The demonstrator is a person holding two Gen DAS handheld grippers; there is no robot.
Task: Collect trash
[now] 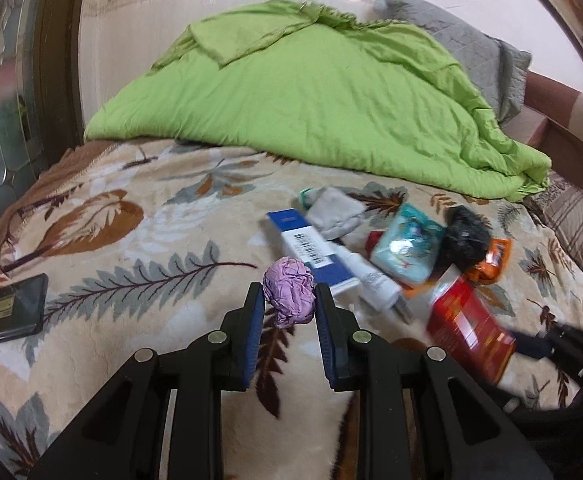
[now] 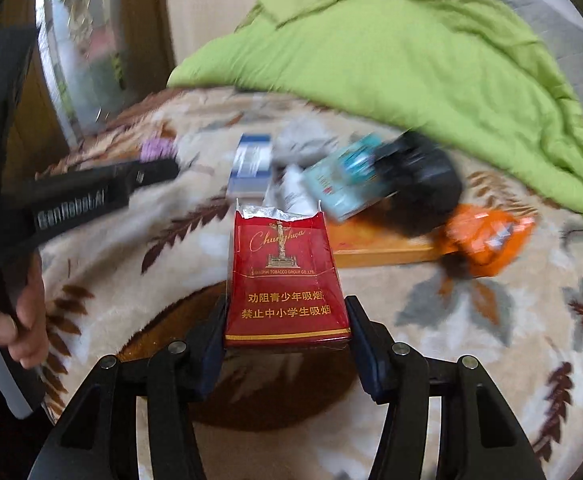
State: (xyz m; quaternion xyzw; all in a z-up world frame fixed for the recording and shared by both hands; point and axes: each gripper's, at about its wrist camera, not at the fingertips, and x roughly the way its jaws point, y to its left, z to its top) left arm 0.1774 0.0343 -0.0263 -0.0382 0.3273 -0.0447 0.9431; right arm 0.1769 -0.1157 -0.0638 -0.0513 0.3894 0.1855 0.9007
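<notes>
Clamping the purple paper ball (image 1: 290, 296) in the left gripper (image 1: 289, 308) and the torn red cigarette pack (image 2: 287, 284) in the right gripper (image 2: 287, 322), both above the leaf-patterned blanket (image 1: 131, 240), risking the pack sliding out, seeming only lightly pinched at its lower edges.

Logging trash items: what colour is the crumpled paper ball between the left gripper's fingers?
Pale purple; the paper ball shows best in the left wrist view.

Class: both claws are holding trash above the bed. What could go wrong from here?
1. The crumpled purple paper ball sits only at the left claw tips, so it may slip out.
2. The torn-open red cigarette pack looks loosely held in the right claw; it could drop.
</notes>
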